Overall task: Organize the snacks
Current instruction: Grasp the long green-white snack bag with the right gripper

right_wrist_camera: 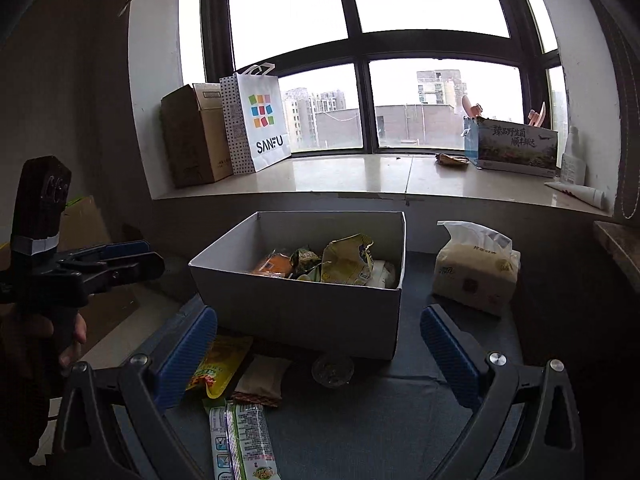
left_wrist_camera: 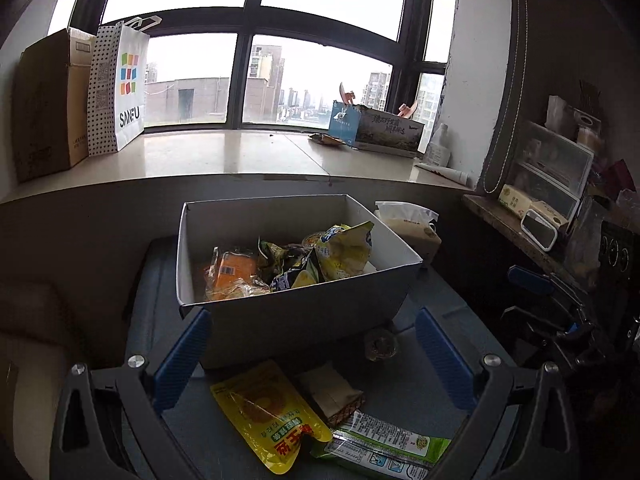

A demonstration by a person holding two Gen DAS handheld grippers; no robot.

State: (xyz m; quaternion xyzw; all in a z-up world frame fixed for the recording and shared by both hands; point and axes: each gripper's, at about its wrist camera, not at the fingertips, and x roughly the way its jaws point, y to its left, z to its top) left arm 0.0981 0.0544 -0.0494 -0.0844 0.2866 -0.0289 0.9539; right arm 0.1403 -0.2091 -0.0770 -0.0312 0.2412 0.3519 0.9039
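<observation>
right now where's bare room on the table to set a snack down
Free: the dark tabletop between the white box, tissue pack and green packet. Crowded: in front of the box's left half, where the yellow pouch, brown packet and small cup lie.

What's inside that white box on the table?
The white box holds an orange packet, crumpled yellow snack bags and a small cup. Whatever lies beneath them is covered.

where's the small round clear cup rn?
The small round clear cup sits on the blue table surface against the front wall of the white box, right of the brown-edged snack packet.
</observation>
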